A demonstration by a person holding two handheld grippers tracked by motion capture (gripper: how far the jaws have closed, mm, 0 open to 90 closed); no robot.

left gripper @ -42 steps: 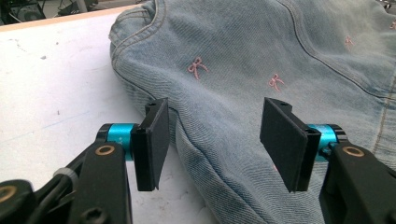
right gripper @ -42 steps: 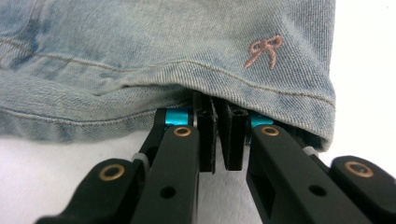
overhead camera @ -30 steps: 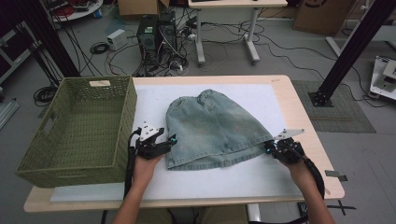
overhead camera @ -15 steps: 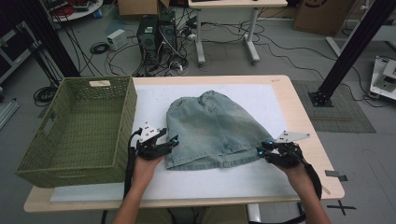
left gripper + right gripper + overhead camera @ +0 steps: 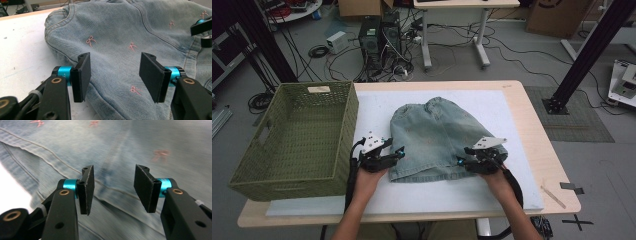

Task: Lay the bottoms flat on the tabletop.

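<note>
A light-blue denim garment (image 5: pixel 437 132) with small pink bows lies flat on the white mat. My left gripper (image 5: pixel 398 151) rests at its left edge near the hem. In the left gripper view that gripper (image 5: pixel 115 56) is open, its pads apart above the denim (image 5: pixel 120 30). My right gripper (image 5: pixel 460 161) lies over the hem on the garment's right side and points left. Its jaws have just been opening. In the right gripper view it (image 5: pixel 113 168) is open over blurred denim (image 5: pixel 130 140), with nothing pressed between the pads.
A green woven basket (image 5: pixel 344 107) stands empty on the table's left side, close to my left hand. The white mat (image 5: pixel 377 107) covers most of the wooden table (image 5: pixel 544 150). Computers, cables and a desk frame stand on the floor beyond the far edge.
My right gripper has slid left from the garment's right corner onto the hem, and its jaws have parted. The left gripper and the garment stay put.
</note>
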